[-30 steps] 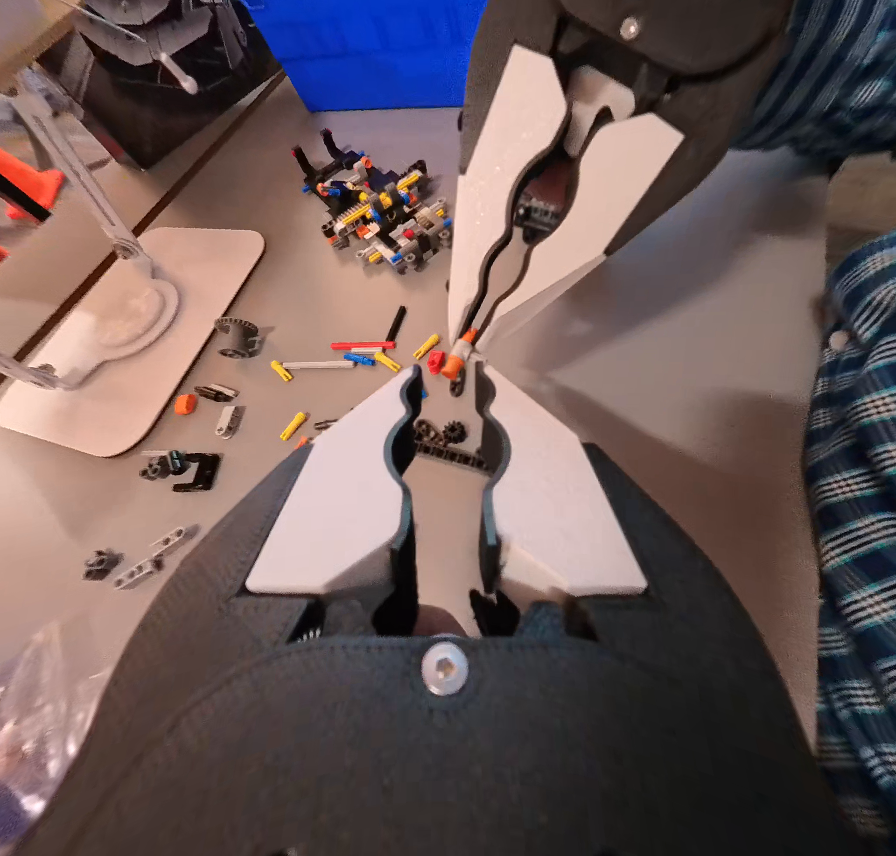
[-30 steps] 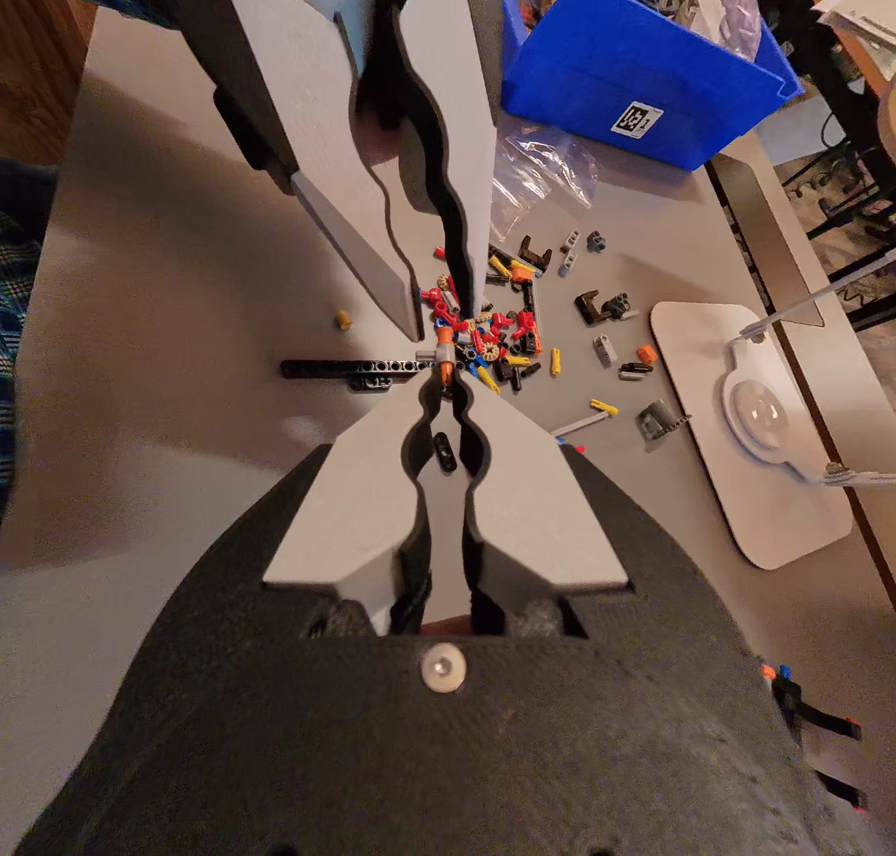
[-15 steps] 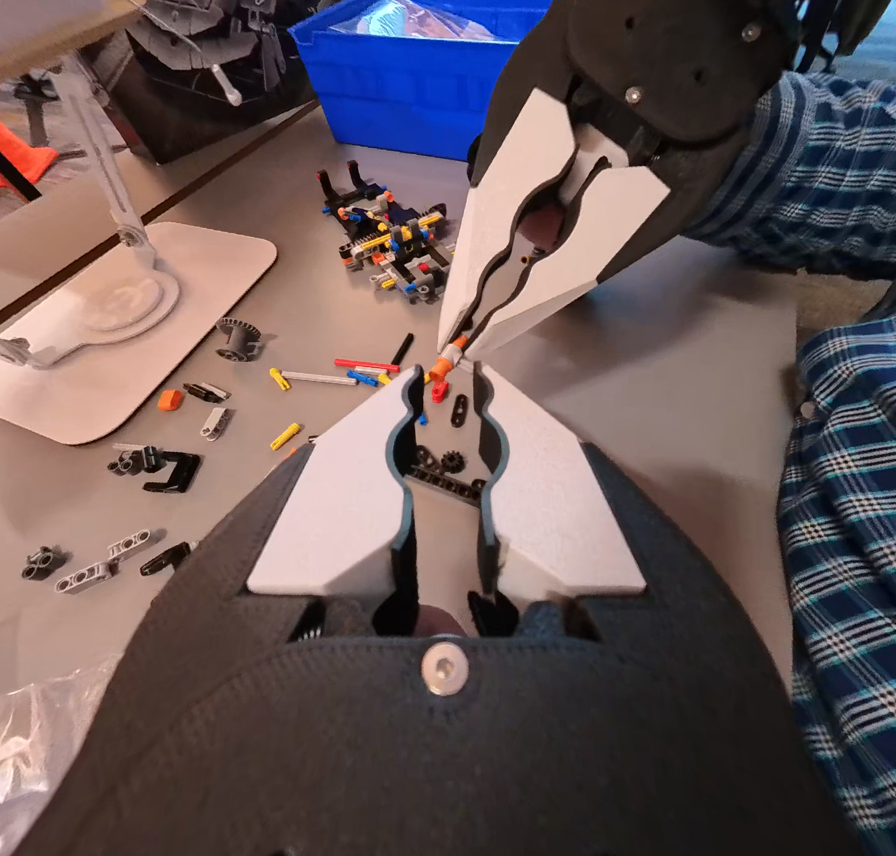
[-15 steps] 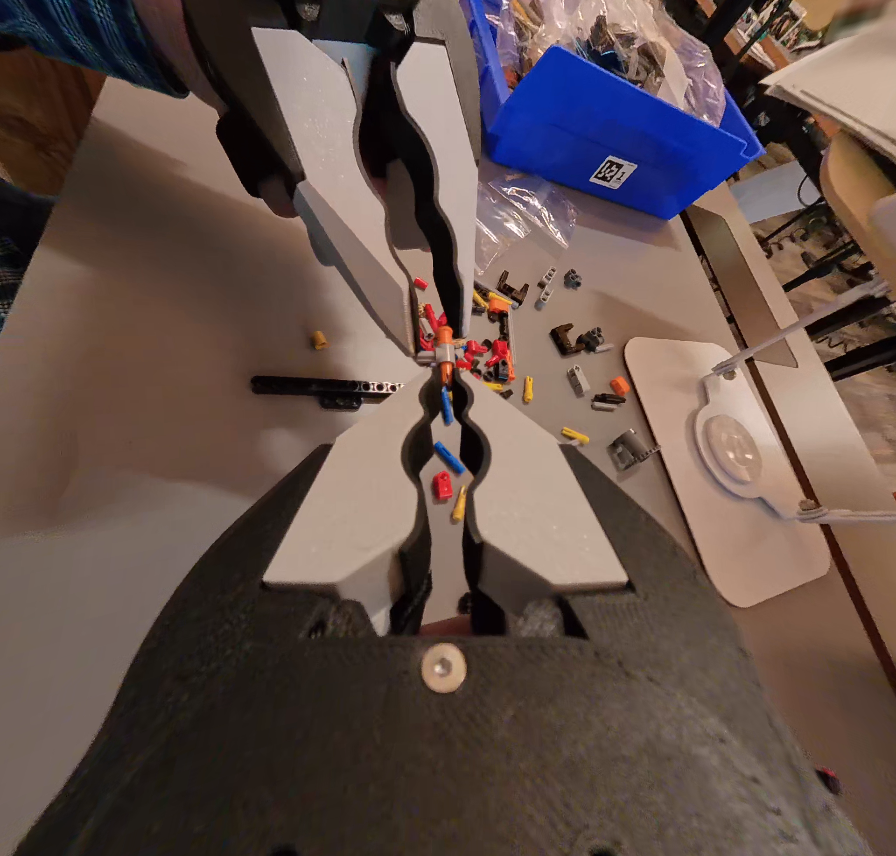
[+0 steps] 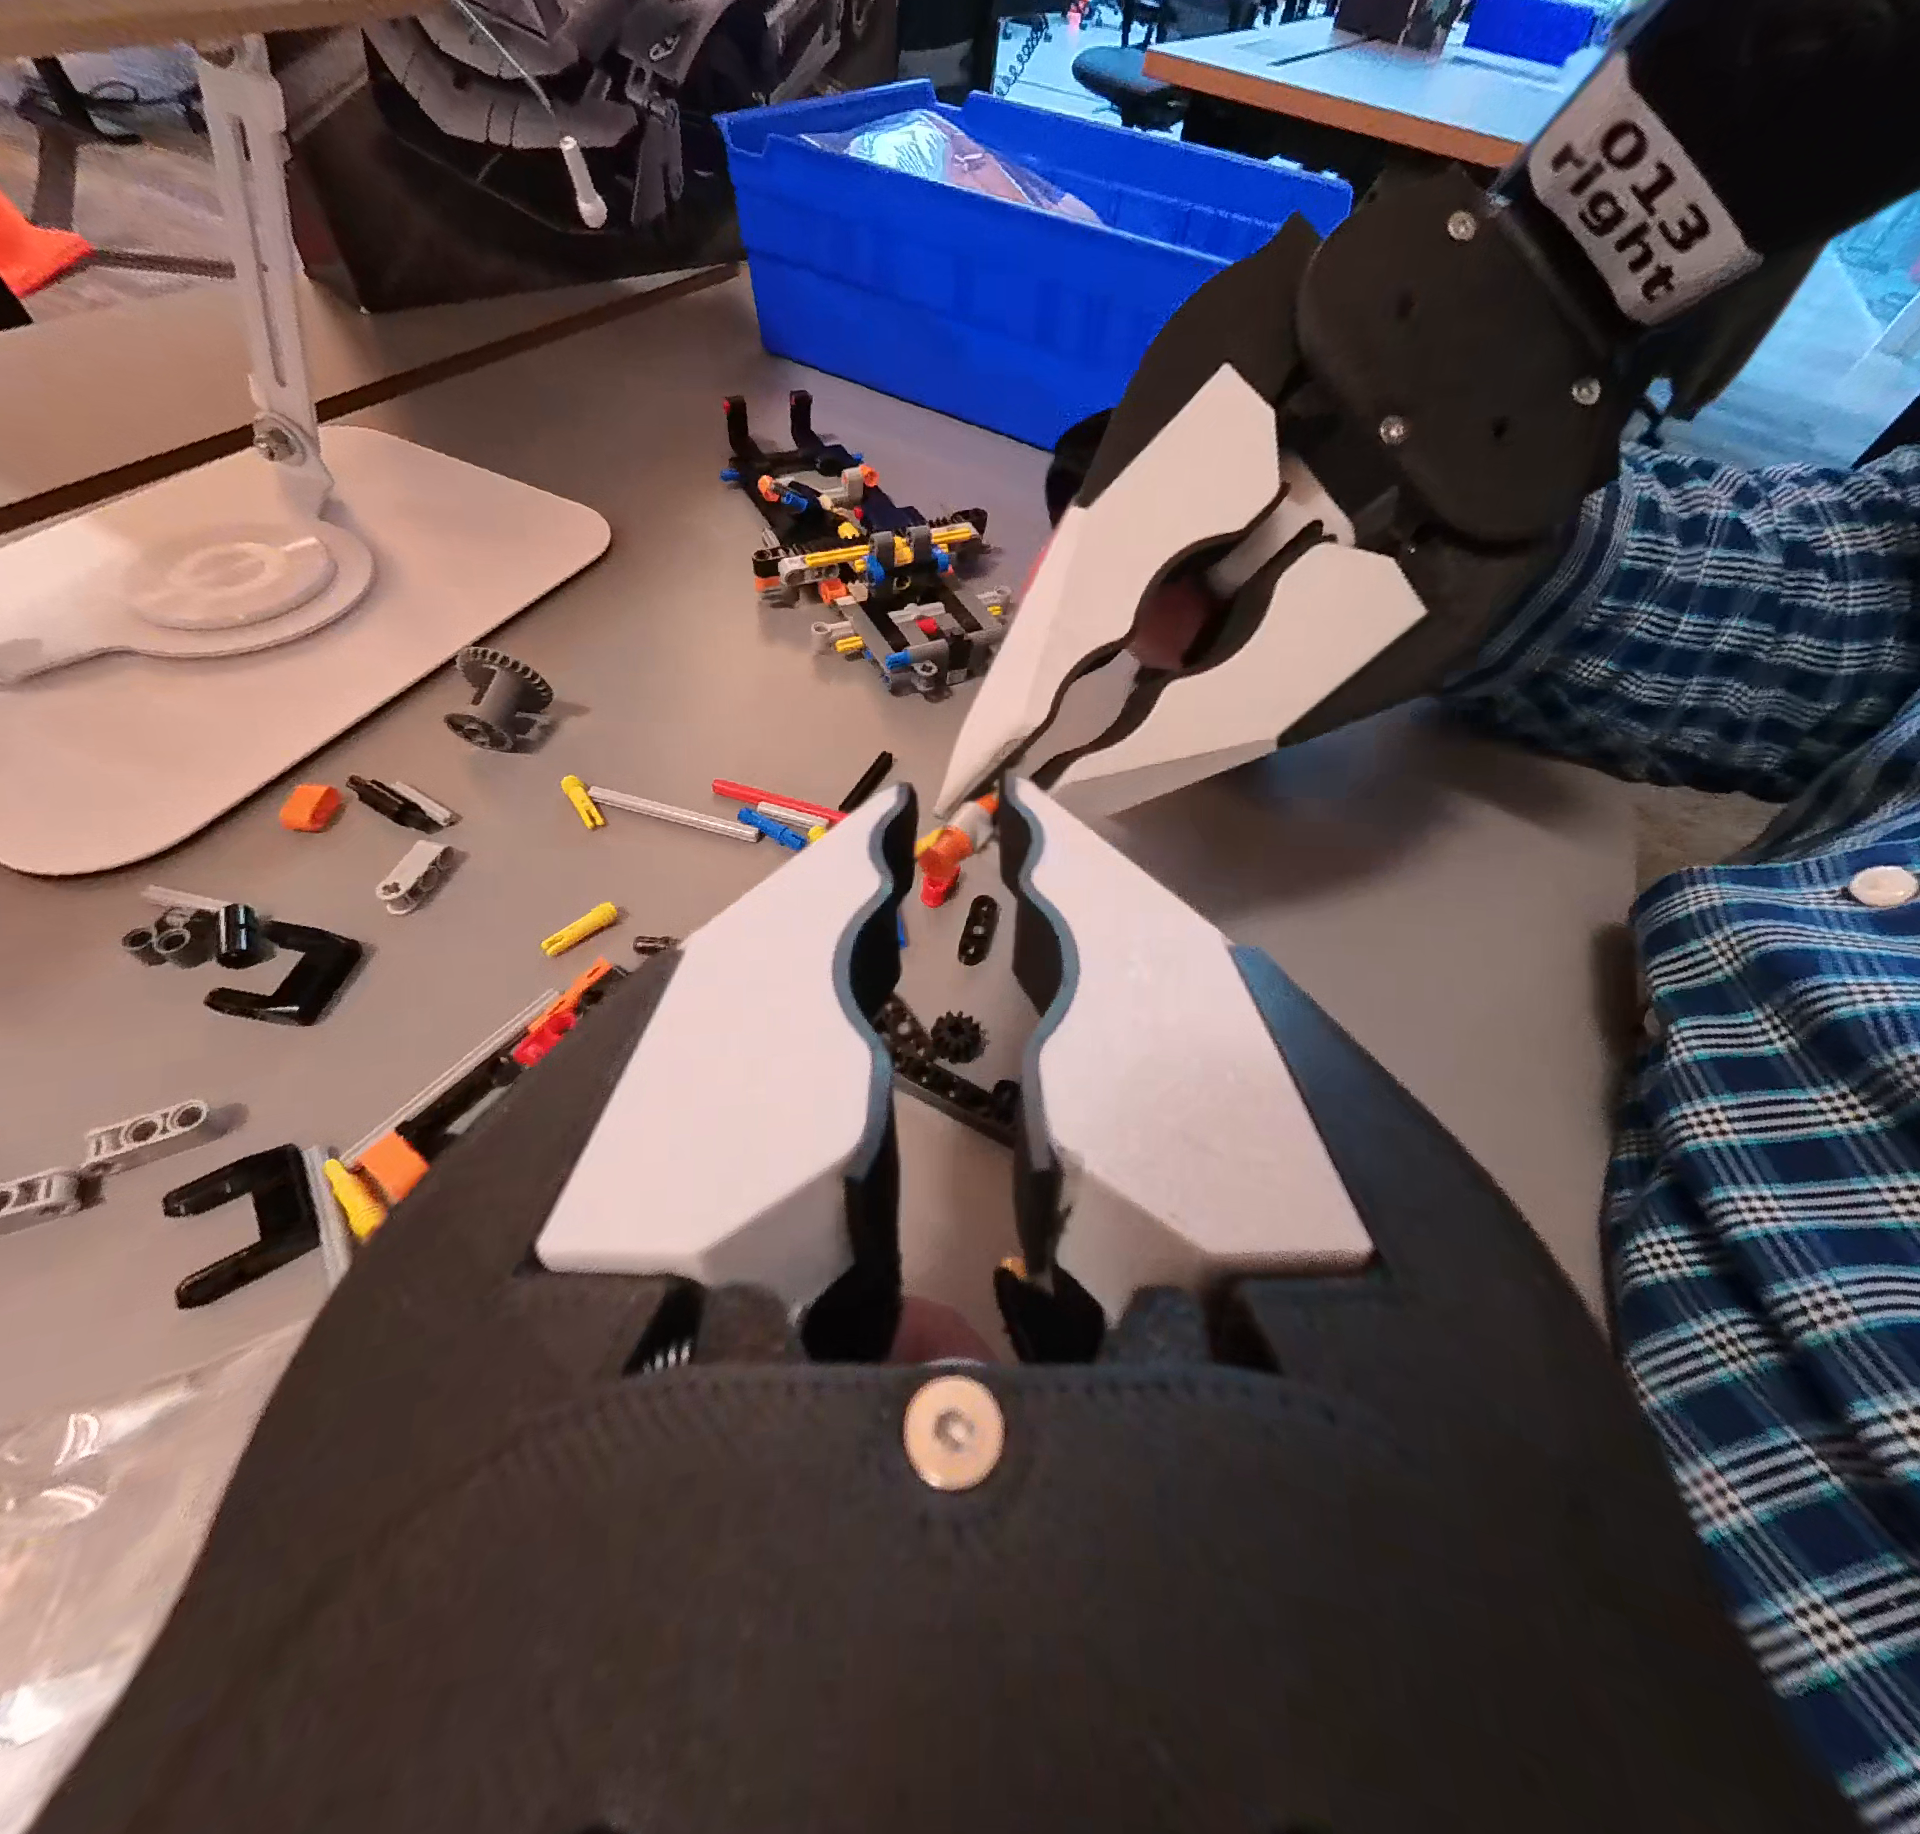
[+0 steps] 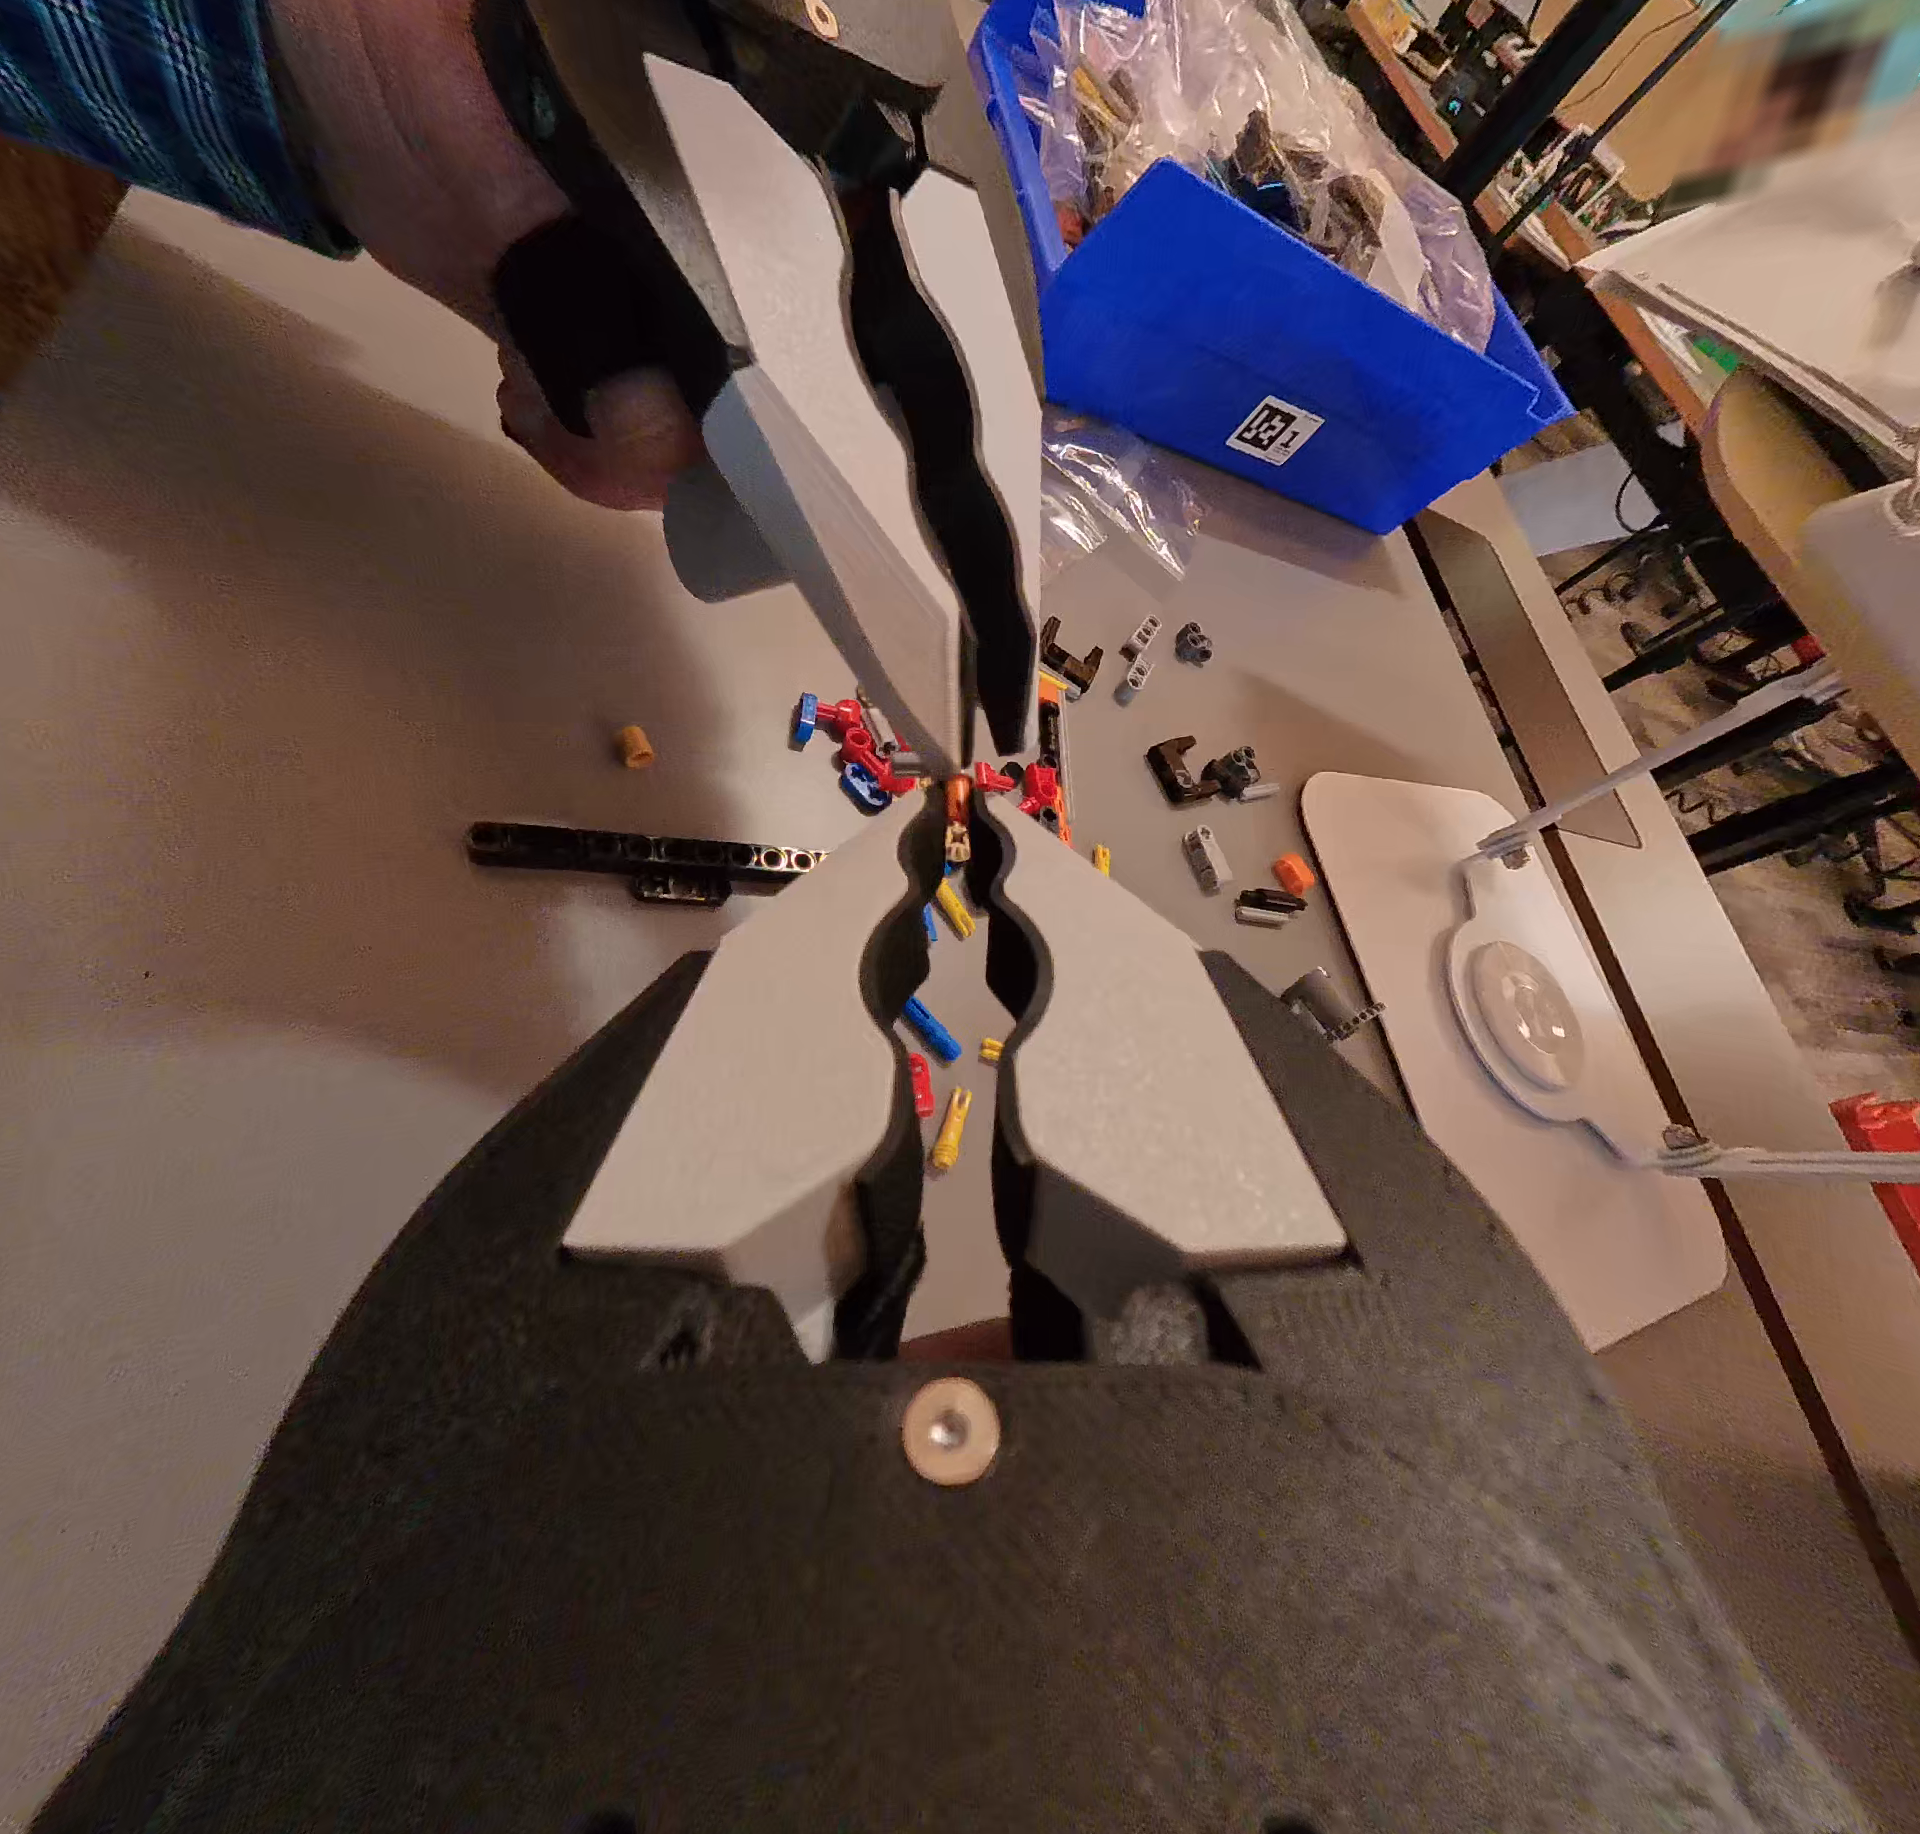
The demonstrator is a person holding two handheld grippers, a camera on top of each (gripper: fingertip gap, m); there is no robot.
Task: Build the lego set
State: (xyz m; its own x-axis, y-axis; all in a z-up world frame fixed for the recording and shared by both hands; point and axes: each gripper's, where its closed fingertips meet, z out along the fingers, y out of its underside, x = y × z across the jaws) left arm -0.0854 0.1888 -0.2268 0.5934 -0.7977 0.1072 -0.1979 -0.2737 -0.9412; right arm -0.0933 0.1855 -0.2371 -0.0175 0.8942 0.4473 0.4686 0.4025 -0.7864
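Note:
A small orange-and-grey connector piece (image 5: 951, 837) is pinched at the tips of my right gripper (image 6: 958, 808), which is shut on it above the table. In the left wrist view the right gripper (image 5: 977, 792) comes in from the upper right. My left gripper (image 5: 958, 797) is narrowly open, with a fingertip on each side of the piece. I cannot tell whether they touch it. In the right wrist view the left gripper (image 6: 971, 750) points down from the top, tip to tip with mine. The part-built lego assembly (image 5: 873, 579) lies on the table beyond.
Loose pins, axles and connectors (image 5: 675, 813) litter the grey table, with a gear (image 5: 499, 688), a long black beam (image 6: 644, 849) and a tan bush (image 6: 634, 745). A blue bin (image 6: 1278, 371) with bagged parts and a white stand base (image 5: 260, 621) stand behind. Left and right tips are no more than a few centimetres apart. The tan bush (image 6: 634, 745) lies around 10 centimetres away from my right fingertips.
Both grippers have risen and tilted, staying tip to tip with the piece between them. My left fingertips have come a little closer together around it.

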